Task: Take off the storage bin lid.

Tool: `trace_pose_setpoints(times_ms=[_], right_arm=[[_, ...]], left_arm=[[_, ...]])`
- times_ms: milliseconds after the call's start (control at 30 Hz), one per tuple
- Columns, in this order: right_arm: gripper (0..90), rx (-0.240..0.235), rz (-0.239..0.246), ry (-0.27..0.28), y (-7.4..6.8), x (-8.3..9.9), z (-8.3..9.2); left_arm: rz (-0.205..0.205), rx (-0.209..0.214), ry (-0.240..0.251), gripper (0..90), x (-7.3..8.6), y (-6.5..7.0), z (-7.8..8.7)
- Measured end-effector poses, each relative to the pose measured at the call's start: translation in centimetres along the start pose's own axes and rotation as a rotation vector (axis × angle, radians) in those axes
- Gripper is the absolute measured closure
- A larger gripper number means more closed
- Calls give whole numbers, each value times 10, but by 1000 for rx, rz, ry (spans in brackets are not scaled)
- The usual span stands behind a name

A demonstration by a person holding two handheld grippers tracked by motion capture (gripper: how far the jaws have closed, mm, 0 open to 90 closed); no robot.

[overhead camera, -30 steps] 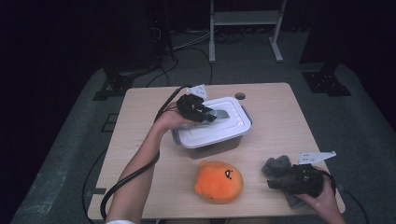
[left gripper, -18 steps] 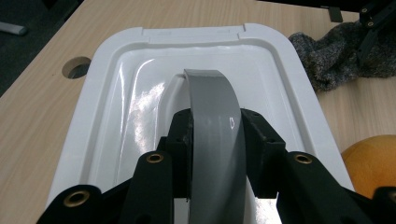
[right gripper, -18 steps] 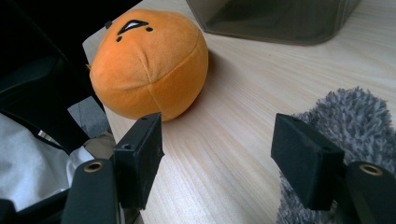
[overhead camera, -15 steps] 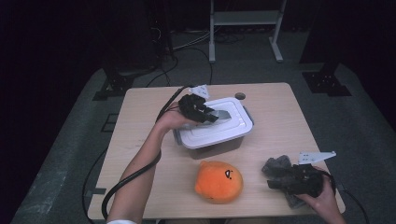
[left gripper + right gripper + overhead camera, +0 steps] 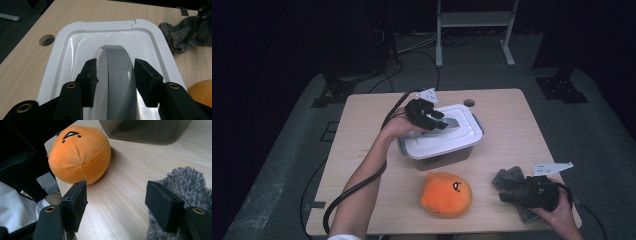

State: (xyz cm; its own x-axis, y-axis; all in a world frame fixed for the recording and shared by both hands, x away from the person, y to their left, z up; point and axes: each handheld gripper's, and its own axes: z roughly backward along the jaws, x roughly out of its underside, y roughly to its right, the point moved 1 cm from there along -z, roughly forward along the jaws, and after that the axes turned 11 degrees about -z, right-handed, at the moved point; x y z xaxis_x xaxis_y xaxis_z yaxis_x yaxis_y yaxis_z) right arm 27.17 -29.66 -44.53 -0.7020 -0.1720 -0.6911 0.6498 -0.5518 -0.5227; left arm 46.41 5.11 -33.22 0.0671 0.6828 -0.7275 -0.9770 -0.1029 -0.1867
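Observation:
A white lid point(image 5: 462, 136) with a grey arched handle point(image 5: 120, 75) sits on a clear box point(image 5: 439, 159) at the table's middle. My left gripper point(image 5: 446, 122) straddles that handle. Its jaws have just been opening, and in the left gripper view point(image 5: 115, 63) the pads stand off the handle with a gap on the left side. My right gripper point(image 5: 505, 192) rests open at the front right, with bare table between its jaws point(image 5: 117, 187). An orange plush ball point(image 5: 446, 194) lies to its left, and a grey fuzzy cloth point(image 5: 185, 185) lies against its right jaw.
The wooden table point(image 5: 362, 150) has a round cable hole point(image 5: 469, 103) behind the box. A white shelf frame point(image 5: 474, 20) and dark stands rise on the floor beyond it. The left gripper's cable point(image 5: 347, 192) loops along the forearm and off the front edge.

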Motion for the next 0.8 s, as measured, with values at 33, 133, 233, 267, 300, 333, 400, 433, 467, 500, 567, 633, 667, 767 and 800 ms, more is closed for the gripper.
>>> trace_pose_setpoints(times_ms=[33,133,233,267,300,333,400,433,467,500,567,633,667,767,800], right_arm=[[327,0,0,-1,0,0,0],[327,0,1,-1,0,0,0],[328,-2,2,-1,0,0,0],[328,-2,1,-1,0,0,0],[328,-2,1,-1,0,0,0],[327,-2,1,-2,0,0,0],[327,-3,4,-3,0,0,-1],[327,-3,4,-3,0,0,-1],[328,-3,5,-4,0,0,-1],[328,-3,6,-5,0,0,-1],[327,-2,7,-5,0,0,-1],[328,-3,6,-4,0,0,-1],[327,-3,6,-4,0,0,-1],[327,-3,6,-5,0,0,-1],[327,-3,6,-5,0,0,-1]], left_arm=[[-5,-1,-13,555,0,1,-1],[-9,-2,-30,587,0,1,-3],[-8,6,-22,622,0,1,-4],[-11,9,-22,633,0,1,-4],[-11,9,-22,647,0,1,-4],[-17,10,-28,647,0,1,-4],[-16,9,-33,656,-1,2,-4],[-16,9,-33,658,-1,2,-4],[-16,2,-38,661,-2,2,-3],[-18,1,-40,662,-2,2,-3],[-16,-1,-40,663,-2,2,-3],[-15,-3,-39,663,-2,2,-3],[-13,-4,-40,663,-2,2,-3],[-10,-5,-41,664,-2,2,-2],[-10,-5,-41,664,-2,2,-2]])
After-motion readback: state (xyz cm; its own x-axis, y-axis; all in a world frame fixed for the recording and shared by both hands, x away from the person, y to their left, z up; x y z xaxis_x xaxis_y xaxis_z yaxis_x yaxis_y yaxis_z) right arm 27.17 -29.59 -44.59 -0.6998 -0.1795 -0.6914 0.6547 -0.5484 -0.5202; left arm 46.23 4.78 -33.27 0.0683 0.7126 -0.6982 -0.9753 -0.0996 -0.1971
